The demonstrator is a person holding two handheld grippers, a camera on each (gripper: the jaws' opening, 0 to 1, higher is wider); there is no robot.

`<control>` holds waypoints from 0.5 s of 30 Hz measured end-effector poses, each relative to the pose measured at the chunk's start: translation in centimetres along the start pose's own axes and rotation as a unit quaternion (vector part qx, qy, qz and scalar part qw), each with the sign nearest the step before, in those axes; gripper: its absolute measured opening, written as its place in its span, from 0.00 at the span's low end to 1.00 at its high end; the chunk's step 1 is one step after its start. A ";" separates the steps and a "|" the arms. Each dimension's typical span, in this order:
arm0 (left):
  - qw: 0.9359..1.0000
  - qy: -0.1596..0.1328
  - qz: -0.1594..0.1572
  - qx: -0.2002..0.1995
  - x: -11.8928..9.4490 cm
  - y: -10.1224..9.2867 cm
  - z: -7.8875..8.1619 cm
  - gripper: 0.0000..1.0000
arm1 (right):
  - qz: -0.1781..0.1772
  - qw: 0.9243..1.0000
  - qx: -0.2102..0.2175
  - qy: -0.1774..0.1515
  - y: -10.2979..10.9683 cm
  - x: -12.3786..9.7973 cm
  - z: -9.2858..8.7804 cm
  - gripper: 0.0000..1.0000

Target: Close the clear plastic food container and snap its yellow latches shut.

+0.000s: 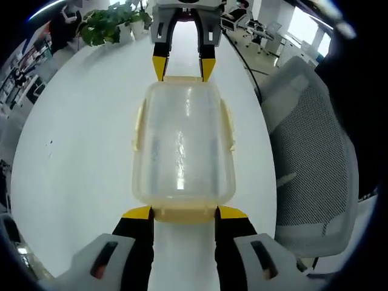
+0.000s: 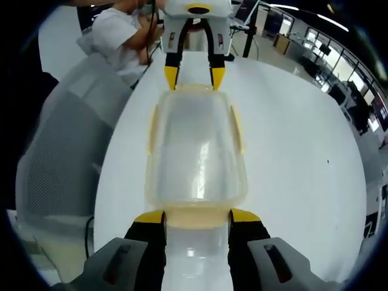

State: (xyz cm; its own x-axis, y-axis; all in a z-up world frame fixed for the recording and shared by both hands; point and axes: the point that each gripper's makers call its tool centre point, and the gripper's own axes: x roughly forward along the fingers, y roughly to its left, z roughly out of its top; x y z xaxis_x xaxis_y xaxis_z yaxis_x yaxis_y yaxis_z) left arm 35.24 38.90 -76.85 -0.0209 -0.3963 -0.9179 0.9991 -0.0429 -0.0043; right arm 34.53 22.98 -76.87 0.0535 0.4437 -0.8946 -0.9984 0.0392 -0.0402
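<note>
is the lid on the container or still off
On. The clear lid covers the container on the white table, with the left gripper and right gripper at its two ends. Whether the latches are snapped, cannot tell.

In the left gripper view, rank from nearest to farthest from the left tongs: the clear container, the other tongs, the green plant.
1. Clear plastic food container, at the left tongs.
2. Right tongs, at its far end.
3. Green leafy plant, beyond, upper left.
</note>
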 end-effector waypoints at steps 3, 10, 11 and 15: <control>1.000 -0.003 -0.002 0.001 0.3 0.1 0.9 0.37 | -0.001 1.000 0.003 0.003 0.1 -0.2 -0.8 0.38; 1.000 -0.006 -0.002 0.009 1.3 0.2 2.9 0.37 | -0.006 1.000 0.013 0.008 0.1 -1.0 -3.0 0.38; 1.000 -0.008 -0.002 0.010 1.5 0.2 3.2 0.37 | -0.005 1.000 0.017 0.009 0.2 -1.1 -3.3 0.38; 1.000 -0.010 -0.005 0.013 1.9 0.0 3.9 0.37 | -0.004 1.000 0.021 0.009 0.5 -1.4 -4.0 0.38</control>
State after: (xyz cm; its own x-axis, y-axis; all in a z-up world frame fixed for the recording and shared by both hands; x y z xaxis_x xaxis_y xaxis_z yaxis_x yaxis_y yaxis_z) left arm 35.06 34.60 -77.07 -0.0316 -0.4143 -0.9096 0.9975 -0.0706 -0.0025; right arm 33.88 18.79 -77.41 0.0601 0.4271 -0.9022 -0.9964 0.0805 -0.0283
